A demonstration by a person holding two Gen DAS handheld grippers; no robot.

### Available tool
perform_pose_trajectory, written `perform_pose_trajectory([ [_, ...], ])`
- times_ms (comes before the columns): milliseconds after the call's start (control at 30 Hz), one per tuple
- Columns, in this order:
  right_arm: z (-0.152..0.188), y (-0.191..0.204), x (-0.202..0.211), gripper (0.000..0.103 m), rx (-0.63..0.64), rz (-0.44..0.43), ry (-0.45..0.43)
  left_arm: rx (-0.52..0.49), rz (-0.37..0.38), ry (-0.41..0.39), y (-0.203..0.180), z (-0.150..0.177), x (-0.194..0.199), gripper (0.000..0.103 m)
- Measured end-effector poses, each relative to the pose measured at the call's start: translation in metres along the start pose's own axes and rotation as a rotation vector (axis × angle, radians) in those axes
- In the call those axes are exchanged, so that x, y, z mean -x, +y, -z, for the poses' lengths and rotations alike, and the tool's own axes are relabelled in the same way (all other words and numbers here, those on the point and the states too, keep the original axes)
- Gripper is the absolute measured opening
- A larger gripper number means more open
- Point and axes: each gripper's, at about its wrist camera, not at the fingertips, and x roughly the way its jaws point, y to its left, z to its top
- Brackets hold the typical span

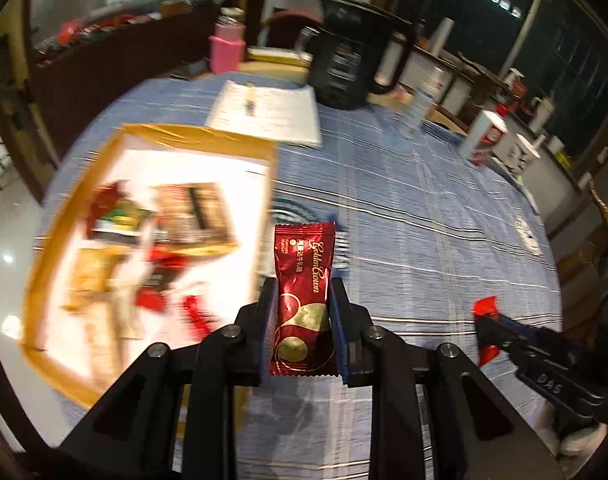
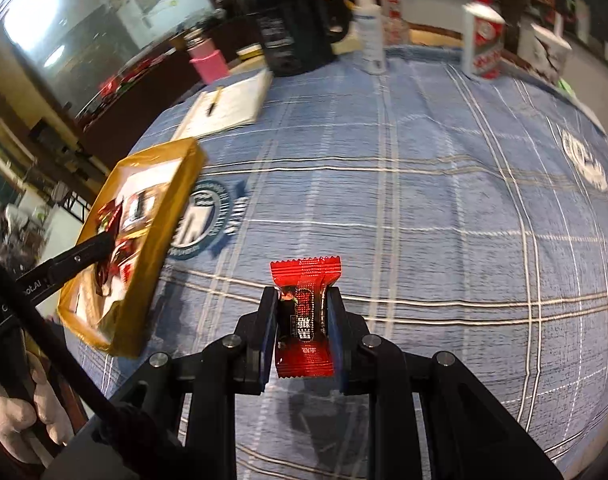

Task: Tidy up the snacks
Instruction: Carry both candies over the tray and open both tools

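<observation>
My left gripper [image 1: 303,292] is shut on a dark red Golden Crown candy packet [image 1: 303,300], held upright above the blue checked tablecloth, just right of the gold-rimmed box [image 1: 152,136]. The box holds several snacks on a white lining. My right gripper [image 2: 302,304] is shut on a bright red candy packet [image 2: 304,320] above the cloth; it also shows at the right of the left wrist view [image 1: 486,328]. In the right wrist view the box [image 2: 168,220] lies at the left, with the left gripper [image 2: 104,246] reaching over it.
A black jug [image 1: 352,64], a pink bottle [image 1: 226,46], a notepad with a pen [image 1: 268,110], a clear bottle [image 2: 370,28] and a white-red bottle [image 2: 484,44] stand at the table's far side. Chairs and shelves surround the round table [image 2: 424,200].
</observation>
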Motion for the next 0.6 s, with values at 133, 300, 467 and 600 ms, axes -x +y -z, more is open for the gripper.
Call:
perform_pose_trajectory([
  [133,0.0,0.039,0.002,0.023,0.084,-0.009,-0.001,-0.001,-0.056,-0.028,0.021,0.003,0.016,0.027],
  [300,0.0,0.084,0.003,0.023,0.177,-0.028,-0.007,0.021,-0.087,-0.033,0.045,-0.002,0.023,0.027],
  [467,0.001,0.119,-0.007,0.023,0.232,-0.047,0.008,0.035,-0.111,-0.021,0.07,-0.004,0.022,0.027],
  [600,0.002,0.144,-0.021,0.023,0.261,-0.051,0.031,0.042,-0.122,0.004,0.089,-0.005,0.014,0.027],
])
